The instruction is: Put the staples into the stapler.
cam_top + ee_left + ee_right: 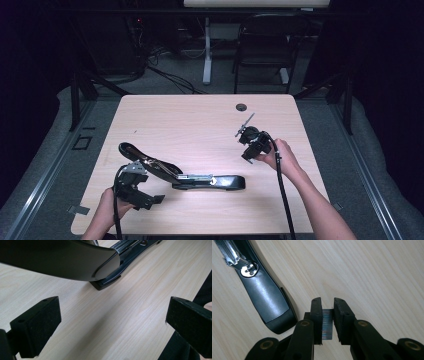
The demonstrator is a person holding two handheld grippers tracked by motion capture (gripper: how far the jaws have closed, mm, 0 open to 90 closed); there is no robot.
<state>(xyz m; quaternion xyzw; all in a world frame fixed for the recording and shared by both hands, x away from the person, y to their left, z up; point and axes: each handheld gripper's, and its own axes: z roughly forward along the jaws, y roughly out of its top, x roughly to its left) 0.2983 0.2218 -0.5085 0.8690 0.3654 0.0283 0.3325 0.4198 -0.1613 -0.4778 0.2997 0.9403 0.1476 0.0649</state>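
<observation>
A black stapler (200, 181) lies swung open on the wooden table (200, 120). Its base (268, 301) rests flat, and its top arm (62, 260) angles up toward the left. My left gripper (112, 315) is open just in front of that raised arm, with bare table between its pads. In the high view the left gripper (152, 200) sits near the table's front left. To the right of the stapler, my right gripper (327, 305) is shut on a short strip of staples (327, 325), held above the table near the base's end. In the high view the right gripper (250, 149) is at mid right.
A round cable hole (241, 107) sits near the table's far edge. Behind the table stand a black chair (265, 45) and a white desk leg (206, 55). Cables trail from both grippers toward the front edge.
</observation>
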